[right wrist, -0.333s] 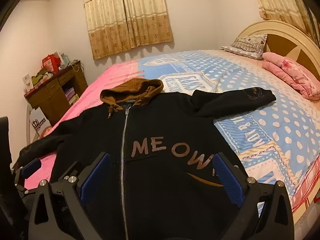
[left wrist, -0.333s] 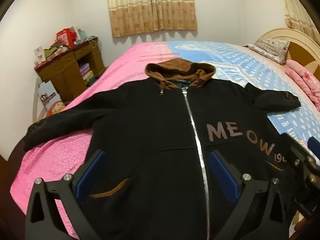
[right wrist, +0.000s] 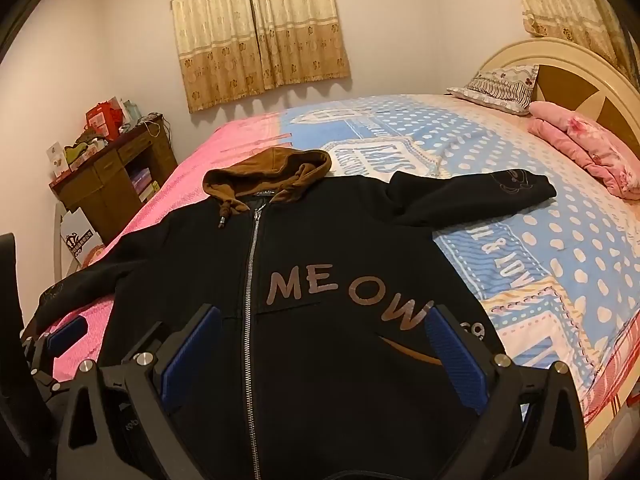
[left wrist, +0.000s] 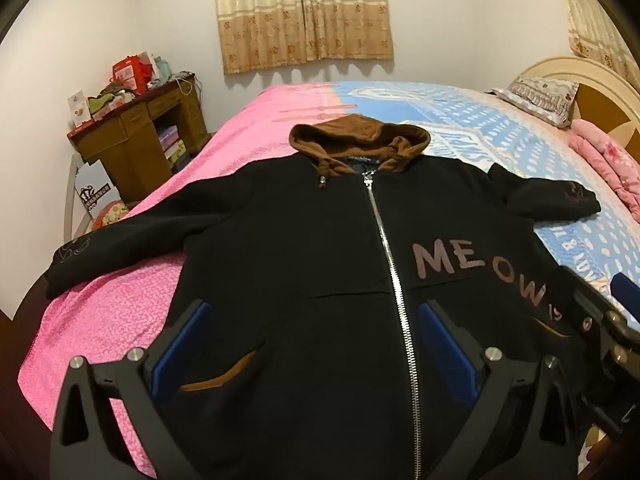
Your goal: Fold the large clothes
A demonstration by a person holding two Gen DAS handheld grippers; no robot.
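Hovering over the hem, my left gripper [left wrist: 312, 352] and right gripper [right wrist: 320, 354] were both spread, holding nothing. The hoodie [left wrist: 320, 248] lay flat on the bed [right wrist: 520, 248], sleeves out, unfolded; next, I judged, a sleeve needed pinching.

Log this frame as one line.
stage: pre-grasp | hoodie: flat on bed, zipped, sleeves spread | left gripper: open, empty | right gripper: open, empty | folds: none
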